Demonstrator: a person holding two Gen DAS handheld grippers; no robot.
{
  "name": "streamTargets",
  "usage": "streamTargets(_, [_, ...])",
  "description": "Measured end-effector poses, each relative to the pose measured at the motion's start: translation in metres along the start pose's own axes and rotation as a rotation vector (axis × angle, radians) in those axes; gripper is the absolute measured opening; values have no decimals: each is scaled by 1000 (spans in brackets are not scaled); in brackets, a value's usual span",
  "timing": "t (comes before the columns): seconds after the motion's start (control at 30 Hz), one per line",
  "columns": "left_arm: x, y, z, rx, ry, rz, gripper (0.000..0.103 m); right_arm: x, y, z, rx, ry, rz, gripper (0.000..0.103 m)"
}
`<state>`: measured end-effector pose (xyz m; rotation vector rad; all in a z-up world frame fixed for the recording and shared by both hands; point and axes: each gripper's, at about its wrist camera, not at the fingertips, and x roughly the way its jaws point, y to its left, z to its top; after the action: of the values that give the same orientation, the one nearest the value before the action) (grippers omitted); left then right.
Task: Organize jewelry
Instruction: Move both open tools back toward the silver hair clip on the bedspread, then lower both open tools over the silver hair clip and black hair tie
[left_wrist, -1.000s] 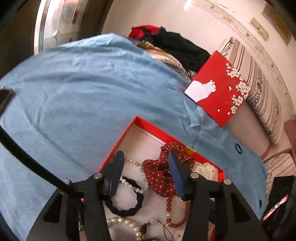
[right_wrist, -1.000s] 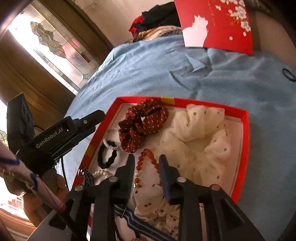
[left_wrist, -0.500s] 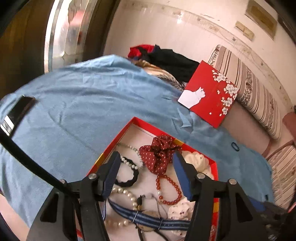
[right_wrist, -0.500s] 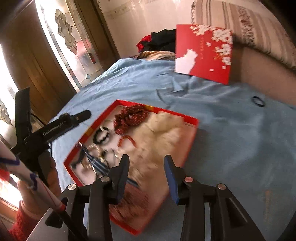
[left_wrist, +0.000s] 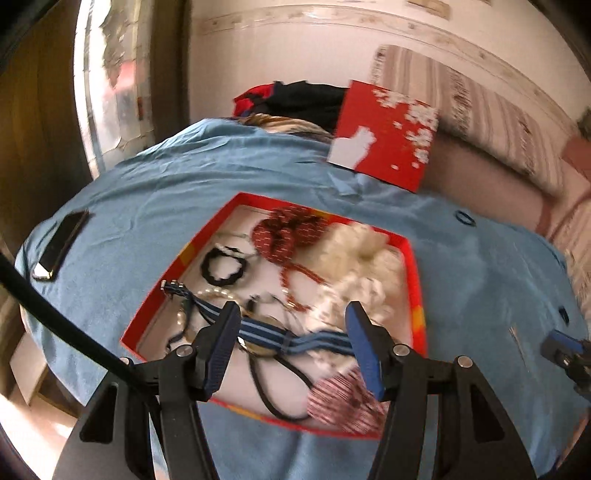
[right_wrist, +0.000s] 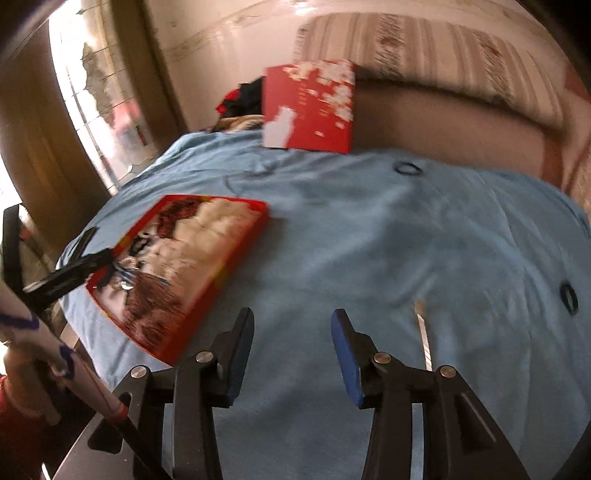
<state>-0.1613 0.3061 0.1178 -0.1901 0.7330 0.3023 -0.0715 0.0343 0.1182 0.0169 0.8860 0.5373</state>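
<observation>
A red tray on the blue cloth holds jewelry and hair things: a red dotted scrunchie, a cream scrunchie, a black ring bracelet, a red bead string, pearls and a blue striped band. My left gripper is open and empty, above the tray's near part. My right gripper is open and empty, over bare cloth to the right of the tray. A thin hairpin lies right of it.
The red lid with white cat and flowers leans at the back, also in the right wrist view. A phone lies at the cloth's left edge. Two small dark hair ties lie on the cloth. Clothes are piled behind.
Both grippers have pulled back and up from the tray. The right gripper has swung right, off the tray and over bare cloth. Both stay open and empty.
</observation>
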Motion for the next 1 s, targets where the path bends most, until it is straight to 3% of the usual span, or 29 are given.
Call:
streamTargets(0.3, [-35, -62, -4, 174, -43, 8, 65, -9, -68, -28, 136, -41, -69, 47])
streamTargets(0.73, [-23, -122, -19, 184, 37, -89, 65, -33, -100, -43, 207, -101, -105, 49])
streamTargets(1.0, [-5, -139, -29, 200, 87, -126, 65, -33, -124, -47, 261, -88, -144, 49])
